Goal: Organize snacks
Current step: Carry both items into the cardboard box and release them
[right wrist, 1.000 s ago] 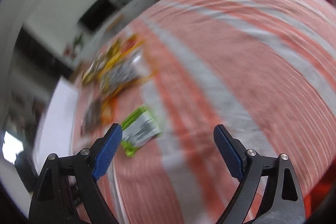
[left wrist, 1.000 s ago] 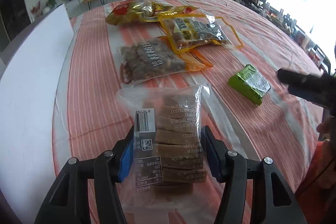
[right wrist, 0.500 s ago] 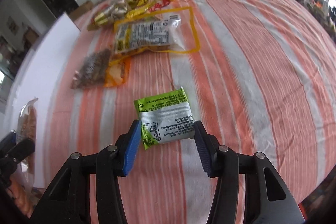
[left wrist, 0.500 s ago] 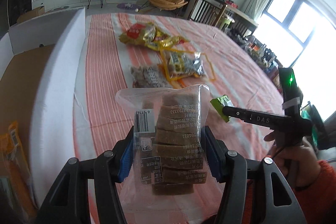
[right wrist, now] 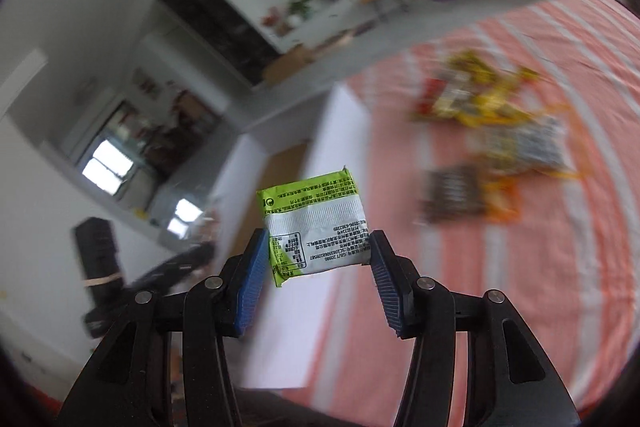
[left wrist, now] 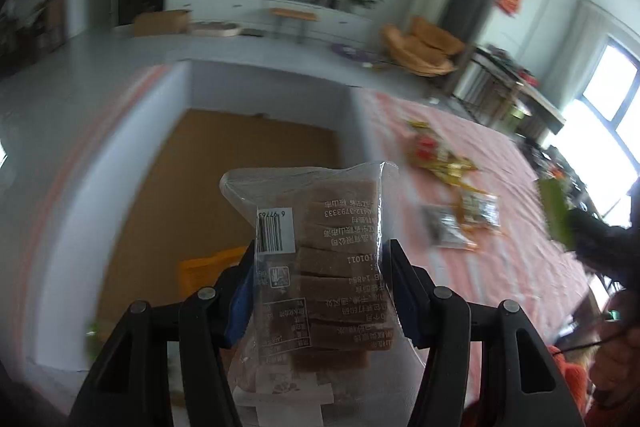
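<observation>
My left gripper (left wrist: pixel 320 267) is shut on a clear bag of brown cake slices (left wrist: pixel 324 251), held upright in the air above an open white box (left wrist: pixel 264 83) with a brown cardboard floor. A yellow packet (left wrist: pixel 208 267) lies inside the box. My right gripper (right wrist: pixel 316 263) is shut on a small green and white packet (right wrist: pixel 316 227), lifted off the striped tablecloth (right wrist: pixel 560 267) near the box's white wall (right wrist: pixel 340 131). In the left wrist view that same green packet (left wrist: pixel 554 211) and a person's hand (left wrist: pixel 616 367) show at the right edge.
Several snack bags remain on the orange and white striped tablecloth: a yellow and red bag (right wrist: pixel 472 95), a yellow-edged clear bag (right wrist: pixel 532 143) and a dark bag of brown pieces (right wrist: pixel 456 191). Beyond the table are a TV, a low cabinet and an orange chair.
Both grippers rose and swung left toward the box. The right gripper closed on the green packet and lifted it off the table. The left kept hold of the cake bag.
</observation>
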A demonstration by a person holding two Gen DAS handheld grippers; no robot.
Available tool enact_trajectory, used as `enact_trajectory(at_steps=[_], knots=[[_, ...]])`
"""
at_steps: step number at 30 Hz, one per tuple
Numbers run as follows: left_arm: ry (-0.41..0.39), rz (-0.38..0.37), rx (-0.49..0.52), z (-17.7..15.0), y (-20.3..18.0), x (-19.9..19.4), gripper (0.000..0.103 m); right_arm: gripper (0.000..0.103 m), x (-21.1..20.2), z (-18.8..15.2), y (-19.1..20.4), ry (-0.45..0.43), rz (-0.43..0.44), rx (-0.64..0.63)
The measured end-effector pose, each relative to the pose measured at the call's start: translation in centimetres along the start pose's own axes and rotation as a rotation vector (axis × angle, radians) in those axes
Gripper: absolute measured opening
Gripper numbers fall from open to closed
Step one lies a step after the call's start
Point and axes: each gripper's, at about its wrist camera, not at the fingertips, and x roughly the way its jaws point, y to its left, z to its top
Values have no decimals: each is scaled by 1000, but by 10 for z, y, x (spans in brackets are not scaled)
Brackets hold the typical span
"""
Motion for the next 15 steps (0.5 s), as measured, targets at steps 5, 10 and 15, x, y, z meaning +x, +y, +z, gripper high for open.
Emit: enact_trajectory(at_steps=[5, 10, 15], knots=[[51, 185, -57, -16, 60, 14, 64, 61, 60, 3, 69, 76, 91, -101], [95, 171, -210, -31, 98, 26, 78, 73, 123, -23, 88, 232, 39, -150], [45, 176, -155, -25, 78, 28, 85, 73, 106, -31, 54, 161, -90, -171]])
